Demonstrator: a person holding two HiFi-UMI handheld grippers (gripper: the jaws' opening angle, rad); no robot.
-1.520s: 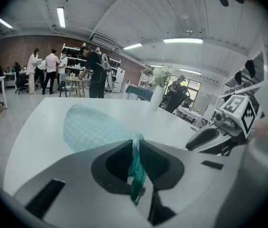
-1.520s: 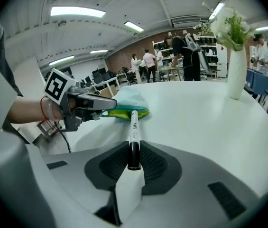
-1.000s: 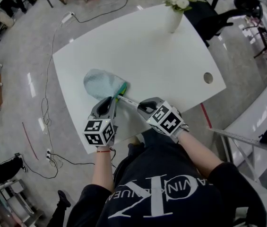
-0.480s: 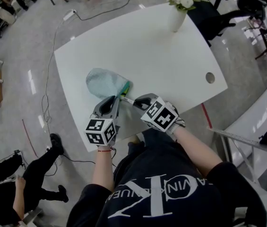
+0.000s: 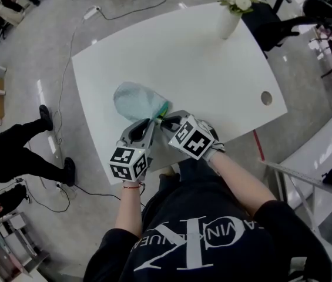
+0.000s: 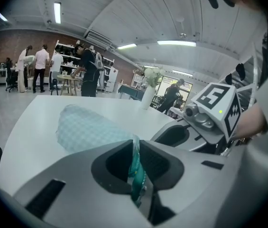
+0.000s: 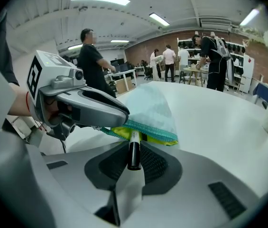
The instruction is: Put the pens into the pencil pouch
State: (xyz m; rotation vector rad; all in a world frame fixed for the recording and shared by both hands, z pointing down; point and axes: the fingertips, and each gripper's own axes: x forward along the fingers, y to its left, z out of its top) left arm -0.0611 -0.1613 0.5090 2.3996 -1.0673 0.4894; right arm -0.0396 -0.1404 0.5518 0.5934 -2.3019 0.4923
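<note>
The pale green checked pencil pouch (image 5: 137,100) lies on the white table (image 5: 201,69), its teal zipper mouth toward me. My left gripper (image 5: 152,122) is shut on the zipper edge (image 6: 136,167) of the pouch (image 6: 88,129) and holds the mouth up. My right gripper (image 5: 164,120) is shut on a pen (image 7: 133,151) with a black cap and white barrel. The pen's tip points into the open mouth, where the yellow lining (image 7: 124,133) of the pouch (image 7: 149,109) shows. In the right gripper view the left gripper (image 7: 77,106) sits just left of the opening.
A white vase of flowers (image 5: 230,13) stands at the table's far edge. A round cable hole (image 5: 266,97) is at the table's right side. Cables run over the floor at left, where a person's legs (image 5: 19,151) stand close to the table.
My right gripper has moved left with the pen, up to the pouch mouth beside the left gripper. The left gripper has kept its hold. A person has walked in at the left.
</note>
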